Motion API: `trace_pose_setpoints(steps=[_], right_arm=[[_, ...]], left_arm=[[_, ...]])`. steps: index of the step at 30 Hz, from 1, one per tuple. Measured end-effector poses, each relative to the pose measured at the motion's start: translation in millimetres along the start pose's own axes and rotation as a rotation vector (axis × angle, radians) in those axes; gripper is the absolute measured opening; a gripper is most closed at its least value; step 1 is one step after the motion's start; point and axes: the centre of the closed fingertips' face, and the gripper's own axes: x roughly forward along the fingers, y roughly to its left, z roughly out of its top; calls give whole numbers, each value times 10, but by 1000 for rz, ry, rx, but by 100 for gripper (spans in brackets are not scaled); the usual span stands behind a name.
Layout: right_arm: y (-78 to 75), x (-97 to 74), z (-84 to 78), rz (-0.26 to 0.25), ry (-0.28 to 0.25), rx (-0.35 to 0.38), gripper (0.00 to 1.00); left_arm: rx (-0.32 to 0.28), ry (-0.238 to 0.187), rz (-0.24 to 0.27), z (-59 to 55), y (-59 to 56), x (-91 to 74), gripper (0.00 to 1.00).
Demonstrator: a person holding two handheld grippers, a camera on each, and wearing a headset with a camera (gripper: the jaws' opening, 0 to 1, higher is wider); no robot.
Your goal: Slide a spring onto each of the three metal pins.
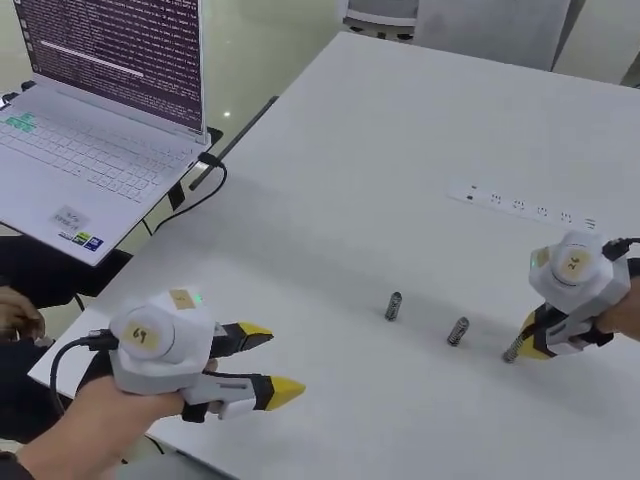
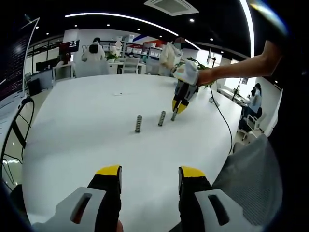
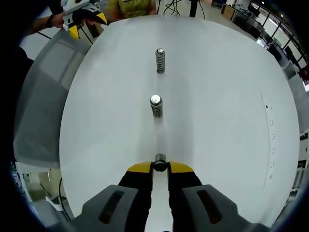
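Three small metal springs stand in a row on the white table (image 1: 380,150). The first spring (image 1: 393,306) (image 3: 160,60) and the second spring (image 1: 458,331) (image 3: 156,105) each stand upright around a pin, untouched. My right gripper (image 1: 528,345) (image 3: 160,167) is shut on the third spring (image 1: 512,348) (image 3: 160,163), which tilts slightly with its foot on the table. My left gripper (image 1: 268,362) (image 2: 150,171) hovers open and empty near the table's front left edge, well away from the row. In the left gripper view the springs (image 2: 138,123) stand mid-table, with the right gripper (image 2: 177,107) behind them.
An open laptop (image 1: 100,120) sits on a lower surface at the left, with a black cable (image 1: 205,185) by the table's edge. A white power strip (image 1: 520,205) lies behind the springs. A person's hand (image 1: 15,315) shows at the far left.
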Motion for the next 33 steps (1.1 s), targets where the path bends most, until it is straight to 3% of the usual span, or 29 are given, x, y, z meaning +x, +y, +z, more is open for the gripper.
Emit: trace_pose_setpoints(steps=[17,33], right_arm=[[-13,-42,0,-9,-24,29,12],[53,-223,-77,-51,-101,149,20]], left_arm=[[10,-3,-2,66,4,10,41],[16,-18,-8,152,11,35,41]])
